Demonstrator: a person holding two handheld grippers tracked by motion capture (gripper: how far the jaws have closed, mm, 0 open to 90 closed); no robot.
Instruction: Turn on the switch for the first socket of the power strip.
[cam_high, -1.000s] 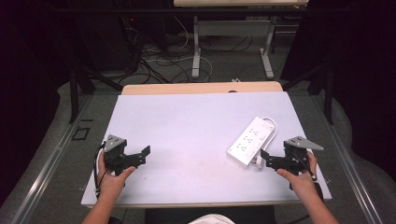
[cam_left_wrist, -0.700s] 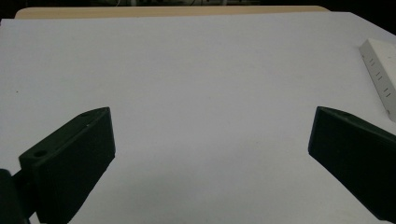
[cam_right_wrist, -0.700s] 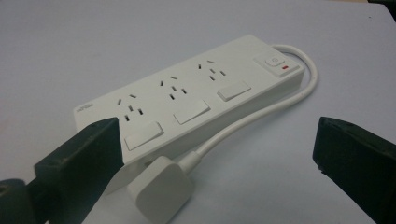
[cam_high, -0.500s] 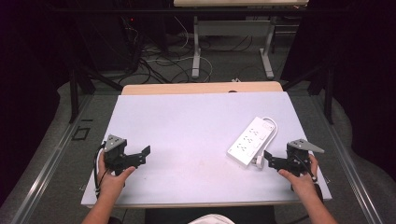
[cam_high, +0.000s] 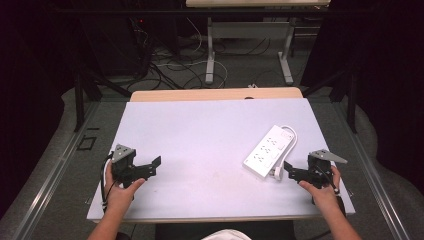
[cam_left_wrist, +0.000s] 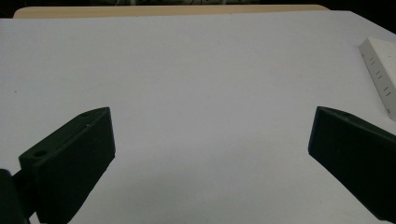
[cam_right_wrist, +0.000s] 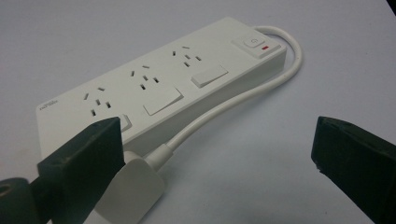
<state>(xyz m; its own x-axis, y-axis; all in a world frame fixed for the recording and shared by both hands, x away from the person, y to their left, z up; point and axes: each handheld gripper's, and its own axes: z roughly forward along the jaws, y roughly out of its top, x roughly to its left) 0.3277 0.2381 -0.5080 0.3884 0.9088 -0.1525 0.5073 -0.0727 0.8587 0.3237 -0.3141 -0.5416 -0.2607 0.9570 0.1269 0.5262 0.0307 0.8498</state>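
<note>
A white power strip (cam_high: 269, 150) lies at an angle on the right side of the white table (cam_high: 210, 130); its cord loops round the far end and runs back to a white plug (cam_high: 276, 173) beside its near end. My right gripper (cam_high: 290, 172) is open just right of that plug. In the right gripper view the strip (cam_right_wrist: 159, 79) has several sockets and a switch with a red mark, and the plug (cam_right_wrist: 133, 189) lies by the left jaw of the open right gripper (cam_right_wrist: 217, 140). My left gripper (cam_high: 152, 167) stands open over bare table at the left; in its own view the left gripper (cam_left_wrist: 212, 135) holds nothing.
The corner of the power strip (cam_left_wrist: 380, 70) shows at the right edge of the left gripper view. A wooden tabletop edge (cam_high: 215, 94) adjoins the table's far side. Beyond it are desk legs and tangled cables (cam_high: 170, 62) on the floor.
The right gripper has drawn back slightly from the power strip toward the near edge. The left gripper has hardly moved.
</note>
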